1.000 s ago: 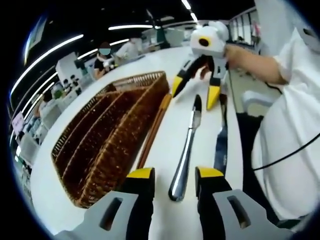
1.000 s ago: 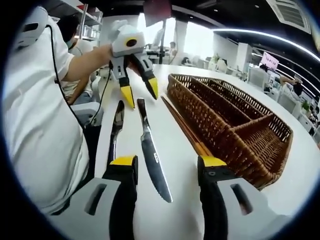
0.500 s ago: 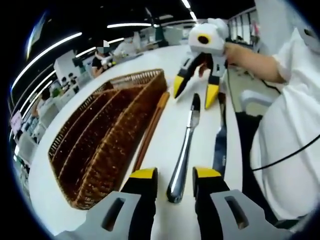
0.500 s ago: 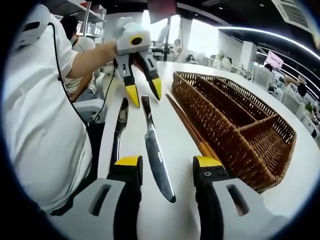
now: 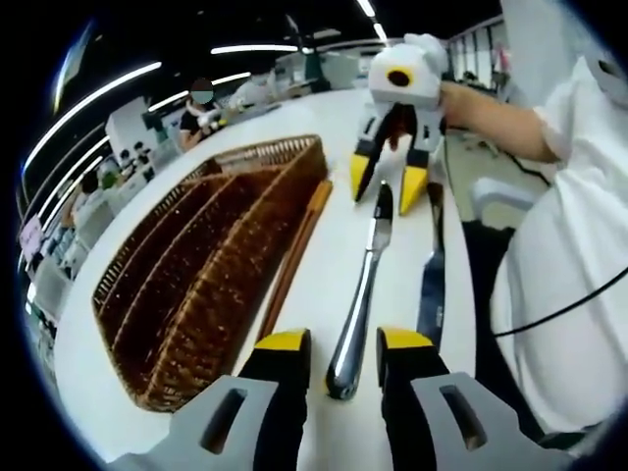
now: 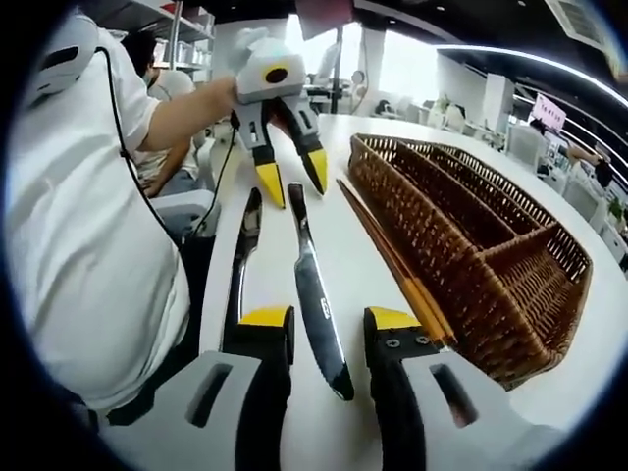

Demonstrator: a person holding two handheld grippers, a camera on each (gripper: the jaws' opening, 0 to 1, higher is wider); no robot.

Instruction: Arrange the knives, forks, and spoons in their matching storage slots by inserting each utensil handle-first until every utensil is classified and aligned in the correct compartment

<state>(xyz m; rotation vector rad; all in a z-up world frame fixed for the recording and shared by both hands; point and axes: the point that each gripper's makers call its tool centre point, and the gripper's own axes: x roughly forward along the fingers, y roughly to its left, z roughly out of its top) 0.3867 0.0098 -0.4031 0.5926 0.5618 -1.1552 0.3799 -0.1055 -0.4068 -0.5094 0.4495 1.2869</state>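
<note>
Right gripper view, serrated knife (image 6: 316, 299) tip, left gripper view, its handle (image 5: 353, 324)

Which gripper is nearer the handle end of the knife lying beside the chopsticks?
Left. The left gripper straddles the knife's handle with its jaws; the right gripper is at the opposite end, around the blade tip.

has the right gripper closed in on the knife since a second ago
Yes. In the left gripper view the right gripper now straddles the far end of the knife, its jaws narrower than before; the knife has kept its place beside the wicker basket.
</note>
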